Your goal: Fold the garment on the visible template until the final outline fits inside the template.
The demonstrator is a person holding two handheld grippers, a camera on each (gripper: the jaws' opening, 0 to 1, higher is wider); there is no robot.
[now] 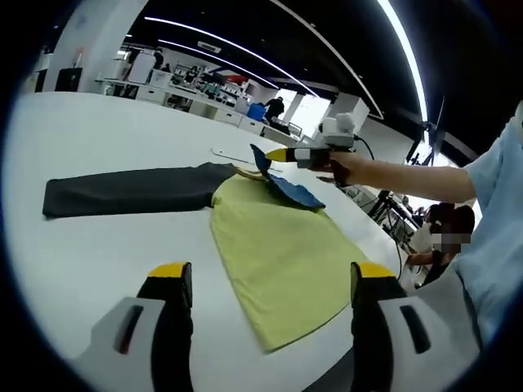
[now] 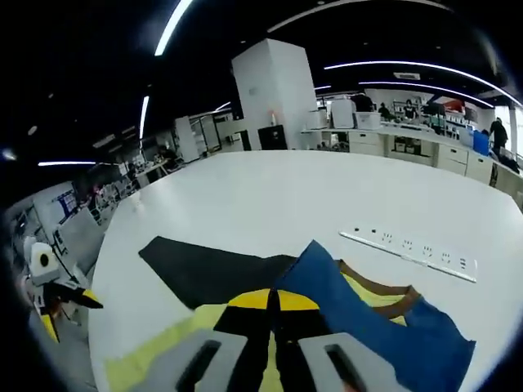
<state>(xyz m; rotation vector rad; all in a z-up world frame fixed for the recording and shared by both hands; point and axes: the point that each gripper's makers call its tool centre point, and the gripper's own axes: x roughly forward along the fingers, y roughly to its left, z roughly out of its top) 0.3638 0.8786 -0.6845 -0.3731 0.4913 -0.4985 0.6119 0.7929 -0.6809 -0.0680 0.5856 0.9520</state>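
On the white table [image 1: 90,261] a shirt [image 1: 274,253] lies spread flat, its yellow-green body running toward the near edge and one black sleeve [image 1: 131,189] stretched straight out to the side. Its other sleeve, blue [image 1: 290,189], is lifted off the table by the right gripper [image 1: 274,155], whose yellow-tipped jaws are pressed together on the cloth; a person's hand [image 1: 347,167] and bare forearm hold that tool from the right. Seen from the right gripper view, the same blue sleeve [image 2: 359,314] drapes away from the closed jaws, with a brown collar band [image 2: 384,290] and the black sleeve [image 2: 212,273] beyond, and a white power strip [image 2: 409,249] lying apart on the table [image 2: 270,196]. Over the near part of the table, the left gripper [image 1: 270,278] hangs with its jaws spread wide, nothing between them.
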